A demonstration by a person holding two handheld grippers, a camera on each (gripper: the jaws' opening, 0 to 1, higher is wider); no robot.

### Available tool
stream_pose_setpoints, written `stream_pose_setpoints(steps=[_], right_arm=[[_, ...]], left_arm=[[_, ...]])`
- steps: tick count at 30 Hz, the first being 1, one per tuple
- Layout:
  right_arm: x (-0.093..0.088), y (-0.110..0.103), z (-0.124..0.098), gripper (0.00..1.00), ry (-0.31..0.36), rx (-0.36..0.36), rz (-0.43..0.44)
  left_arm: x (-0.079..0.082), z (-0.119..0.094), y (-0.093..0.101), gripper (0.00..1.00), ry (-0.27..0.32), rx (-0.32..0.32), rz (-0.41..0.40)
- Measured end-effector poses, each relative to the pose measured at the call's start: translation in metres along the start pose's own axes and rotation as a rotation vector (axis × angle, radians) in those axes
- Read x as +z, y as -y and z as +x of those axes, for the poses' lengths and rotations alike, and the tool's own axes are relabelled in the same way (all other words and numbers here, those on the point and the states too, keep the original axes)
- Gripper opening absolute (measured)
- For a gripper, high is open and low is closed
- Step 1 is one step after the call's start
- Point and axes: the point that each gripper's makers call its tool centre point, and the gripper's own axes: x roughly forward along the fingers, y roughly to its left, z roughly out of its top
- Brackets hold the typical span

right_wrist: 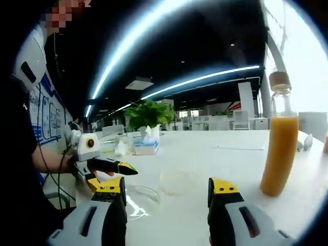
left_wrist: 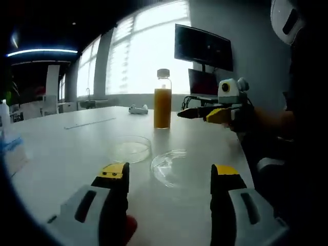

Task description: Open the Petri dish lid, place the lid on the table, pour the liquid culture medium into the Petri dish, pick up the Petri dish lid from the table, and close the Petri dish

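Two clear round Petri dish pieces lie side by side on the white table [left_wrist: 61, 148], apart from each other: a smaller one [left_wrist: 132, 148] [right_wrist: 179, 180] and a wider one [left_wrist: 174, 166] [right_wrist: 141, 193]. I cannot tell which is the lid. A capped glass bottle of orange liquid [left_wrist: 162, 105] [right_wrist: 279, 148] stands upright behind them. My left gripper [left_wrist: 170, 174] [right_wrist: 110, 166] hovers open just before the wider piece, holding nothing. My right gripper [right_wrist: 166, 189] [left_wrist: 205, 114] is open too, low over the table, with the bottle off to its right.
A tissue box [right_wrist: 146, 147] and a potted plant [right_wrist: 148, 114] stand at one end of the table. A small white object [left_wrist: 137, 108] lies beyond the bottle. A dark monitor [left_wrist: 202, 47] hangs behind. The person's arm [left_wrist: 266, 123] is along the table's near edge.
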Motion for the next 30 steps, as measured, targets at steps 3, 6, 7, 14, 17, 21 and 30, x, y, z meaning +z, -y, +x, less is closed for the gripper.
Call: stream_pose_setpoints(steps=[3, 6, 7, 14, 17, 21, 30], right_arm=[[0.015, 0.018, -0.006, 0.56, 0.028, -0.091, 0.015], [0.026, 0.035, -0.011, 0.56, 0.046, -0.172, 0.029], [0.029, 0.039, -0.013, 0.56, 0.052, -0.192, 0.038], [0.054, 0.066, -0.020, 0.55, 0.093, -0.317, 0.036], [0.062, 0.077, -0.019, 0.55, 0.087, -0.351, 0.033], [0.076, 0.089, -0.019, 0.55, 0.107, -0.393, 0.025], [0.106, 0.125, -0.022, 0.51, 0.131, -0.573, -0.043]], left_arm=[[0.002, -0.002, -0.004, 0.53, 0.015, 0.036, 0.046], [0.004, -0.003, -0.006, 0.53, 0.038, 0.036, 0.009], [0.005, -0.004, -0.009, 0.53, 0.046, 0.043, 0.001], [0.005, -0.003, -0.010, 0.52, 0.049, 0.056, 0.000], [0.004, -0.003, -0.012, 0.51, 0.046, 0.073, 0.010], [0.006, -0.006, -0.016, 0.51, 0.057, 0.096, -0.001], [0.010, -0.007, -0.018, 0.49, 0.079, 0.095, -0.037]])
